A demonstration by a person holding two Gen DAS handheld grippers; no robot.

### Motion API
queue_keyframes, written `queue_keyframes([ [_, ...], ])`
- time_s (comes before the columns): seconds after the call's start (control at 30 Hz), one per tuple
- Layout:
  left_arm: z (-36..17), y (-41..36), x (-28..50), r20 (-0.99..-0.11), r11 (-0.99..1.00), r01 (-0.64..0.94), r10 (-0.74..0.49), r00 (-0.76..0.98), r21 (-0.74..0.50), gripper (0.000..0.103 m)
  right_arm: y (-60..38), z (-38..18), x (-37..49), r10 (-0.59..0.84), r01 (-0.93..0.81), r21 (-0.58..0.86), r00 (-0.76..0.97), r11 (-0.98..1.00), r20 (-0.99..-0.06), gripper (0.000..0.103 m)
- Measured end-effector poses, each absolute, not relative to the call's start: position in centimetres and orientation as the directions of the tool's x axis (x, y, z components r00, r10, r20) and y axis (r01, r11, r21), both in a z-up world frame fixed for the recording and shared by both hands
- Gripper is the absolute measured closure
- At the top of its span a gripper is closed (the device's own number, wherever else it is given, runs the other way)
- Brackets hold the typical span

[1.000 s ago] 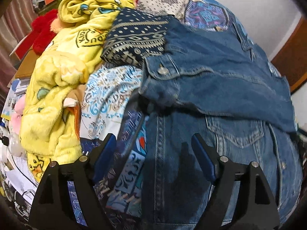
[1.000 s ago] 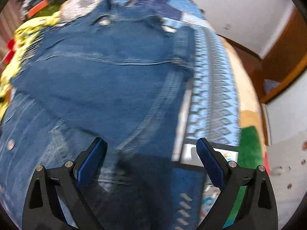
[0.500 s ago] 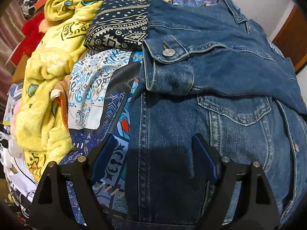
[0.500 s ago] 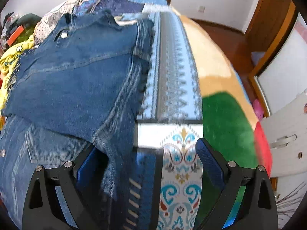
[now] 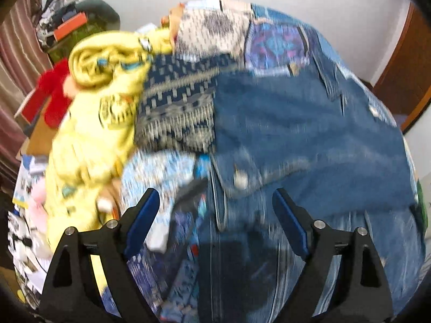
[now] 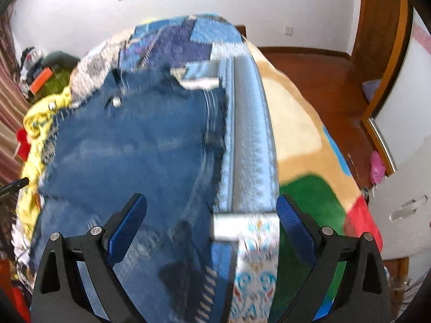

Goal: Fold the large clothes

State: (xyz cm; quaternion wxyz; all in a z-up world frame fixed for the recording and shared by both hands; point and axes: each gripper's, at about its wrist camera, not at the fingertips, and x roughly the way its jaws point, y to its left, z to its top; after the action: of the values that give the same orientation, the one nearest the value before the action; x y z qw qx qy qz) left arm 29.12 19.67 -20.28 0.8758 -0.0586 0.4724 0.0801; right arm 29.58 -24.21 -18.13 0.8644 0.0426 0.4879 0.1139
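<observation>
Denim jacket [image 5: 309, 134] lies spread on the patterned bedspread [image 6: 250, 140], a sleeve folded across its body, with a yellow fleece garment [image 5: 89, 123] heaped just beside it on its left. Left gripper [image 5: 215, 210] hovers over the jacket's near edge, jaws spread wide and holding nothing. Right gripper [image 6: 211, 215] is likewise released, above the jacket's right edge where denim meets bedspread.
</observation>
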Motion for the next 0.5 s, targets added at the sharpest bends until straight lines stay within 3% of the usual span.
queue_keyframes([
  [0.1,-19.1,20.7,31.9,-0.815,0.979,-0.193,0.065,0.576,-0.059,0.01,-23.5,-17.9,31.8,0.259,-0.16,0.206,0.521,0.966,-0.813,0.007],
  [0.37,-22.4,24.7,40.4,-0.835,0.935,-0.258,-0.066,0.546,-0.243,0.01,-23.2,-21.5,38.0,0.35,-0.111,0.337,0.444,0.935,-0.825,0.009],
  [0.5,-25.3,26.3,44.1,-0.855,0.917,-0.284,-0.103,0.509,-0.28,0.021,-23.2,-23.6,40.5,0.365,-0.079,0.365,0.395,0.928,-0.843,0.021],
])
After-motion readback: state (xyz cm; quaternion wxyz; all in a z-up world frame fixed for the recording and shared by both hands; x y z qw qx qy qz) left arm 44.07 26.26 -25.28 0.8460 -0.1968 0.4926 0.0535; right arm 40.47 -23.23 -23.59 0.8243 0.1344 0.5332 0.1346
